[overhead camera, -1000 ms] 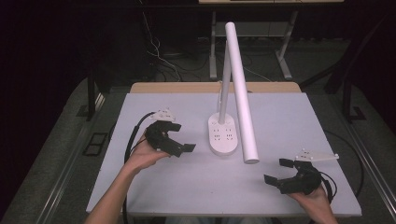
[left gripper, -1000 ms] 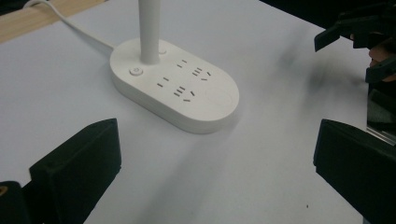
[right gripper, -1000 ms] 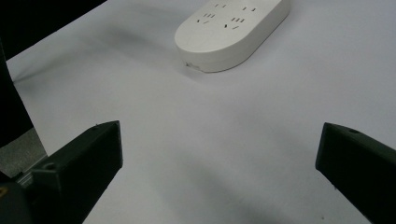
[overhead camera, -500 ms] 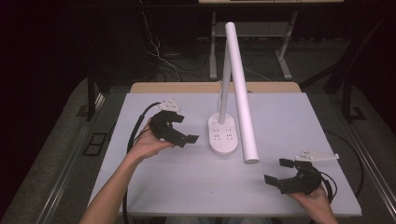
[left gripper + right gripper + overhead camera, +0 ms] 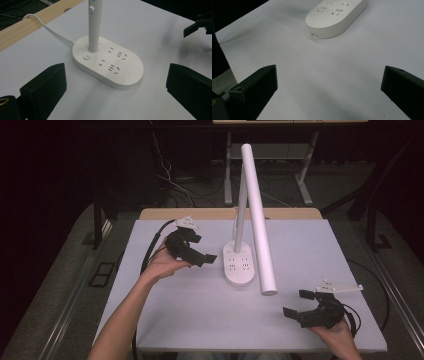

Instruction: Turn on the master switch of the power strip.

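A white desk lamp stands mid-table: an oval base [image 5: 239,267] with socket slots, an upright stem [image 5: 241,205] and a long tube head [image 5: 257,220] slanting down toward the front. My left gripper [image 5: 206,248] hovers just left of the base, open and holding nothing. In the left gripper view its jaws [image 5: 116,75] frame the base [image 5: 107,65] and its round button [image 5: 86,56]. My right gripper [image 5: 296,303] is low at the front right, open and holding nothing. In the right gripper view [image 5: 329,75] the base [image 5: 335,15] lies farther off.
The white table [image 5: 200,320] has a wooden strip [image 5: 200,213] along its far edge. The lamp's white cord [image 5: 47,27] runs off over that strip. Black cables trail from both grippers. Dark floor, desk legs and wires lie beyond the table.
My left gripper has moved away from the person and slightly right, closer to the lamp base. The right gripper has stayed put.
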Tool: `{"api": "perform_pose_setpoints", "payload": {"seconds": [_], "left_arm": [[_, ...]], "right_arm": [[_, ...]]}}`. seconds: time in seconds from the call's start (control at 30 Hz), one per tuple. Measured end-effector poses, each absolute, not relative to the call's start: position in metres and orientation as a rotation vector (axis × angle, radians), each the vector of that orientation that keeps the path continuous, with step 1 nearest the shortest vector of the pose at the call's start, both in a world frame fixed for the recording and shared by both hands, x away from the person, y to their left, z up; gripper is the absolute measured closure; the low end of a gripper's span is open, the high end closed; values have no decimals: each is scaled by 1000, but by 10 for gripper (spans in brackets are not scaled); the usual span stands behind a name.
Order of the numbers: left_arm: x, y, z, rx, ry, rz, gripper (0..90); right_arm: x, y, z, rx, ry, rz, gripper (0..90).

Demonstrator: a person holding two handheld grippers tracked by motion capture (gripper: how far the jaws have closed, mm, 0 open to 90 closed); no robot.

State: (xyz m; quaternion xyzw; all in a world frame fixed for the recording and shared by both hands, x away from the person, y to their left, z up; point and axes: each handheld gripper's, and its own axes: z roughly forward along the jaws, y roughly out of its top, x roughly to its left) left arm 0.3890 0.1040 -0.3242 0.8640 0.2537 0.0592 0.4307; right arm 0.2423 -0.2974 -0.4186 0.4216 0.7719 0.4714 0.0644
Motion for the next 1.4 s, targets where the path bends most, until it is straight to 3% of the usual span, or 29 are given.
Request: {"api": "perform_pose_setpoints", "payload": {"seconds": [0.37, 1.4], "left_arm": [[403, 91, -321, 2169, 638, 161, 73], [437, 64, -343, 2147, 706, 165, 767]], "right_arm": [[242, -296, -419, 1276, 2341, 1422, 1], [243, -296, -420, 1271, 2350, 1415, 2]]}}
